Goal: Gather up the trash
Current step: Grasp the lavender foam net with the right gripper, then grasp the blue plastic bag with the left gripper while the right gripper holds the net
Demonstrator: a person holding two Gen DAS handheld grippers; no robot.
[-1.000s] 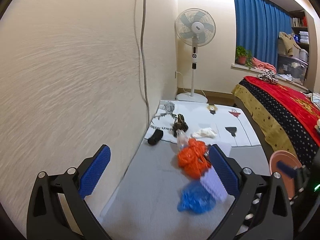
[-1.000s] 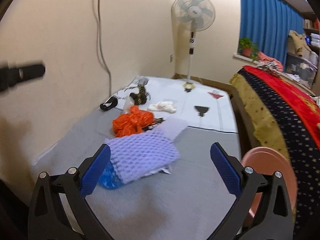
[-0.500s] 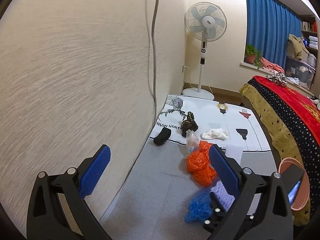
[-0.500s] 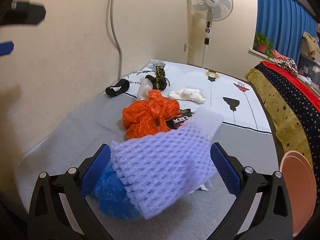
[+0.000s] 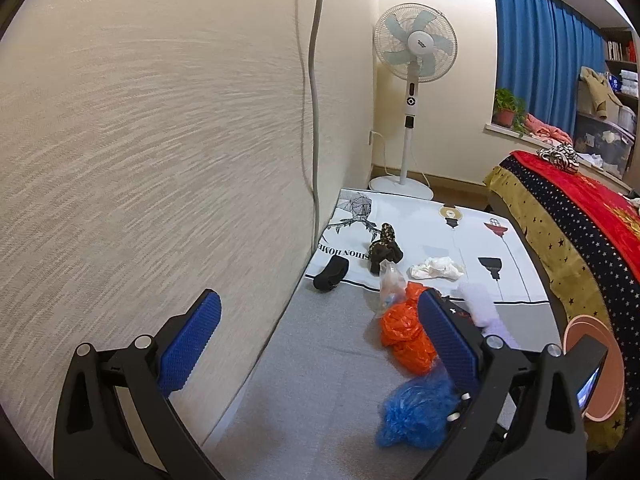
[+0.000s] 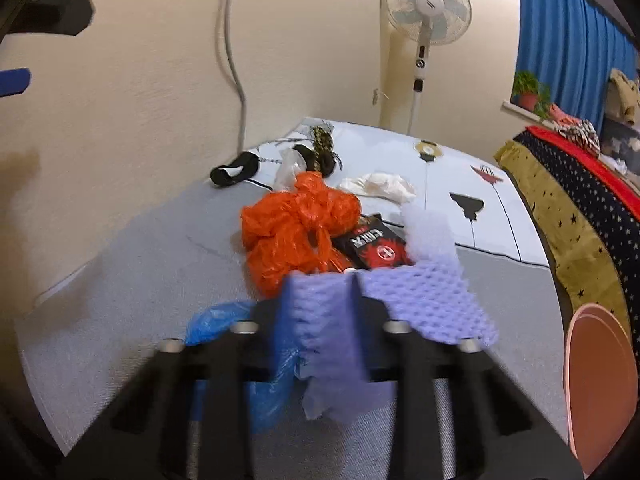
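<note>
A purple foam net (image 6: 432,300) lies on the grey floor mat, and my right gripper (image 6: 322,284) has its jaws closing on the net's near edge, with the blue pads pinching it. Just beyond are a crumpled orange plastic bag (image 6: 296,228) and a black-and-red packet (image 6: 376,248). A blue plastic bag (image 6: 216,320) lies under the left finger. My left gripper (image 5: 318,300) hangs open and holds nothing, close to the wall. From there the orange bag (image 5: 404,328), the blue bag (image 5: 416,412) and the foam net (image 5: 480,308) show at the right.
Farther off are a clear plastic bag (image 5: 390,280), a white tissue wad (image 5: 436,268), a black sock (image 5: 332,274) and patterned socks (image 5: 384,248) on a white printed mat. A pink basin (image 6: 600,380) leans against the bed (image 5: 580,220) on the right. A standing fan (image 5: 414,52) is at the back.
My right gripper came down and forward over the purple foam net, then its wide-open jaws closed on it. My left gripper shifted slightly and stayed open.
</note>
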